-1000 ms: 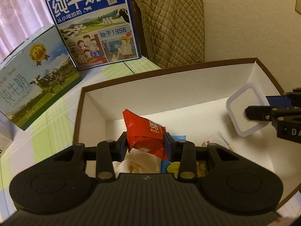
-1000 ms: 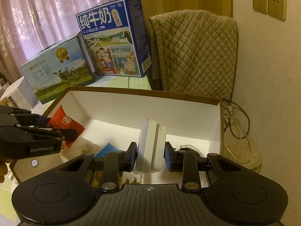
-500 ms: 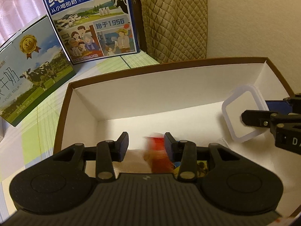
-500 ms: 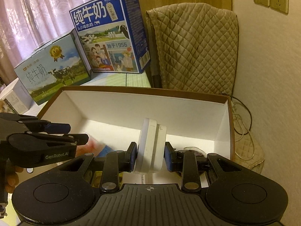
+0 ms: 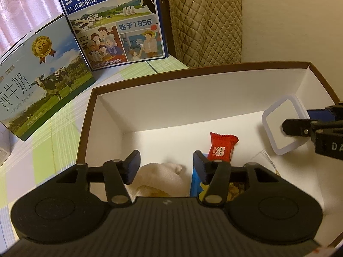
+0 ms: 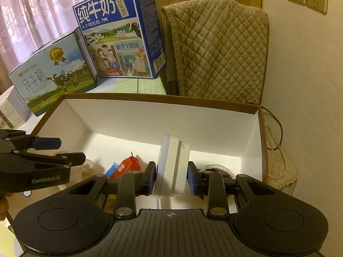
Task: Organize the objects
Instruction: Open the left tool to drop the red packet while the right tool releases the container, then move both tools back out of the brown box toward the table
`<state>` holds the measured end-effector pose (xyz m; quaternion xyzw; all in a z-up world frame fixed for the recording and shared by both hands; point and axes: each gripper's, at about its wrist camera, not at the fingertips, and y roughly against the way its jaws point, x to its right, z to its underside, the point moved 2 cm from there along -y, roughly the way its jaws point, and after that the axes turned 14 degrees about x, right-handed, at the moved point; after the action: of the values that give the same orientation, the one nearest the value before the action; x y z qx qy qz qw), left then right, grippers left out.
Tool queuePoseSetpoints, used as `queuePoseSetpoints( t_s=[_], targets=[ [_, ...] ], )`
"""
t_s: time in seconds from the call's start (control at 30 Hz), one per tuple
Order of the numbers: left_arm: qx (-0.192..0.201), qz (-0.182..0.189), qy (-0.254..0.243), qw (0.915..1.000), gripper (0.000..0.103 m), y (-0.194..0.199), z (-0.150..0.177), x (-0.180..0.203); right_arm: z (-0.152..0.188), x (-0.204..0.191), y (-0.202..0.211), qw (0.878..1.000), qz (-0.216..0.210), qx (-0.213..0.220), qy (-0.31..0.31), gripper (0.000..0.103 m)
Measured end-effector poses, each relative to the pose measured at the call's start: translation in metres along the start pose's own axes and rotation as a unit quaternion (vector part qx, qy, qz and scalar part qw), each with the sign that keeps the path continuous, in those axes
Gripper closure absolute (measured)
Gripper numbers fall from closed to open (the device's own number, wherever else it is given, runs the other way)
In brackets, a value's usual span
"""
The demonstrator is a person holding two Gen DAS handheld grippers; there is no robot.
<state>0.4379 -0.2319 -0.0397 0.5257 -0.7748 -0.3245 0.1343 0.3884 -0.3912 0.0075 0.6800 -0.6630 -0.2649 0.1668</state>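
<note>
A brown cardboard box [image 5: 193,72] with a white inside lies open below both grippers. A red snack packet [image 5: 223,147] lies flat on its floor, just past my left gripper [image 5: 166,165], which is open with nothing between its fingers. My right gripper [image 6: 172,174] is shut on a white square container [image 6: 172,162], held on edge above the box's right half. From the left wrist that container [image 5: 280,124] shows at the right with the right gripper [image 5: 300,121] around it. In the right wrist view the left gripper [image 6: 64,151] hovers over the box's left end, near the red packet [image 6: 128,166].
Inside the box lie a cream cloth [image 5: 163,177], a blue snack pack [image 5: 196,182] and a dark object [image 6: 216,169]. Two milk cartons [image 5: 115,21] [image 5: 40,79] stand behind the box. A quilted cover [image 6: 220,53] hangs at the back right, with cables [image 6: 276,137] by the wall.
My left gripper opened and let go of the red packet, which dropped onto the box floor. The right gripper kept its hold on the white container and barely moved.
</note>
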Motion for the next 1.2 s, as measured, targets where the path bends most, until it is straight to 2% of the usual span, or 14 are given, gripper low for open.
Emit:
queuePoseSetpoints(
  t_s=[0.13,0.3,0.4,0.8,0.93,1.07,1.2],
  targets=[
    [-0.001,0.001,0.000,1.0000,0.048,0.003,0.002,-0.002,-0.005,0.002,-0.001,1.000,0.007,0.021,-0.010,0.075],
    [0.004,0.004,0.006,1.0000,0.041,0.010,0.004,-0.008,-0.007,0.002,0.004,1.000,0.007,0.018,-0.012,0.071],
    [0.007,0.009,0.013,0.9999,0.036,0.016,0.006,-0.012,-0.004,0.002,0.012,1.000,-0.003,0.013,-0.013,0.062],
    [0.014,0.007,0.023,0.9996,0.017,0.043,0.012,-0.016,0.020,-0.009,0.053,1.000,-0.025,-0.011,0.009,0.049],
    [0.020,0.013,0.033,0.9992,0.010,0.058,0.013,-0.018,0.024,-0.010,0.068,1.000,-0.027,-0.012,-0.006,0.046],
    [0.034,0.017,0.037,0.9986,0.002,0.079,0.013,-0.017,0.025,-0.010,0.082,0.999,-0.014,-0.005,-0.029,0.042],
    [0.048,0.025,0.047,0.9975,0.001,0.100,0.015,-0.019,0.024,-0.013,0.094,0.999,0.010,0.003,-0.035,0.039]
  ],
)
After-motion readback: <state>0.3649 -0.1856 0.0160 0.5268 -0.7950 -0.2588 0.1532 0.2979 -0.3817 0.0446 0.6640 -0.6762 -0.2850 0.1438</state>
